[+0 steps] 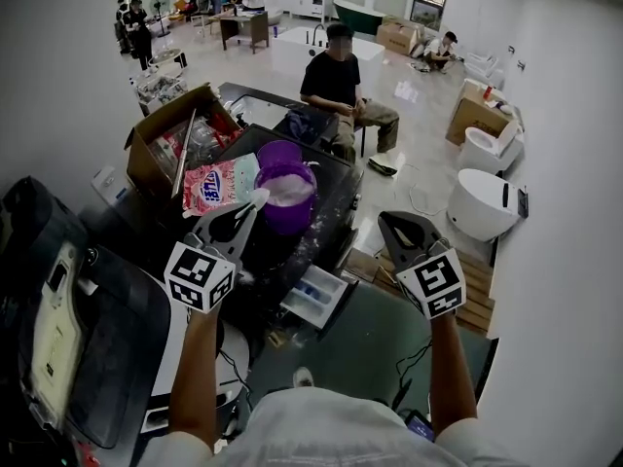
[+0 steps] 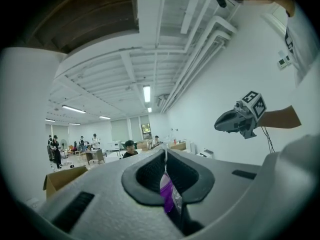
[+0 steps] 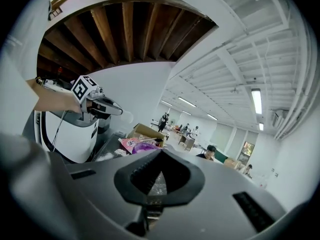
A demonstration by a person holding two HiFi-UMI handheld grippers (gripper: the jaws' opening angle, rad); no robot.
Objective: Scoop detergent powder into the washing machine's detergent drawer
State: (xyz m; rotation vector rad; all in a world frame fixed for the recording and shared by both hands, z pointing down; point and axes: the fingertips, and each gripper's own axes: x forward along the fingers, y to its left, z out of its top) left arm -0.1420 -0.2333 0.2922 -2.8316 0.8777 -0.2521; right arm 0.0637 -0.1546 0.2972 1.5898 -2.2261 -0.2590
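White scoop (image 1: 261, 197) pinched in the left claw (image 1: 253, 205): jaws closed tight on its thin handle, nothing else between them. Scoop bowl sits at the near rim of the purple bucket (image 1: 285, 212), at 1 o'clock from the claw; contact with the rim not readable.

Bucket holds white powder (image 1: 290, 189) and stands on the dark speckled surface (image 1: 336, 178) of the washing machine. Pink detergent bag (image 1: 219, 185) lies against the bucket at its 9 o'clock. Open cardboard box (image 1: 156, 139) lies beyond the bag, at 10 o'clock.

Detergent drawer (image 1: 316, 297) stands pulled out of the machine front, at 5 o'clock from the bucket, below and between the two claws.

Right claw (image 3: 160, 171): at 3 o'clock from the left one, well apart, jaws together at the tips, empty, held in the air.

Seated person (image 1: 341, 81) in black at 12 o'clock, behind the machine.
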